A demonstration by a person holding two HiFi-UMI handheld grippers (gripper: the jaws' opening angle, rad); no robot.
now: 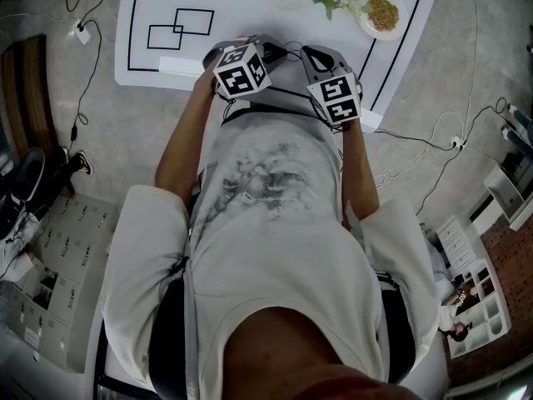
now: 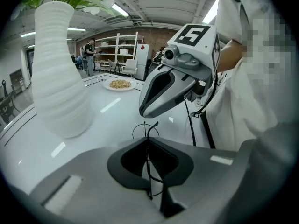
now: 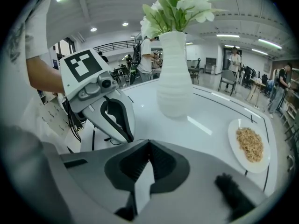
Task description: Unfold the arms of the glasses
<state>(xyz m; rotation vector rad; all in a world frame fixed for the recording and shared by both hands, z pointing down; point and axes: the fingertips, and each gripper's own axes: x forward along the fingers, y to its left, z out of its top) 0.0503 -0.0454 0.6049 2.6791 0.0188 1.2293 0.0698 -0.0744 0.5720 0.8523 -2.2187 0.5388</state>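
Observation:
The glasses [image 2: 148,127] are thin black wire; one round rim and a curved arm tip stick up just past my left gripper [image 2: 148,143], which is shut on the frame, a wire running down between its pads. My right gripper [image 3: 148,143] is shut, and I see nothing between its pads. In the left gripper view the right gripper's tip [image 2: 143,113] hangs just above the glasses. In the right gripper view the left gripper [image 3: 128,139] points in from the left, close by. The head view shows both marker cubes [image 1: 241,67] [image 1: 335,98] at the table's near edge; the glasses are hidden there.
A white ribbed vase [image 3: 174,78] with white flowers stands on the white table [image 1: 166,7] beyond the grippers. A plate of food [image 3: 250,146] lies right of it. Black lines mark the table top. Cables trail over the floor [image 1: 433,148] around the table.

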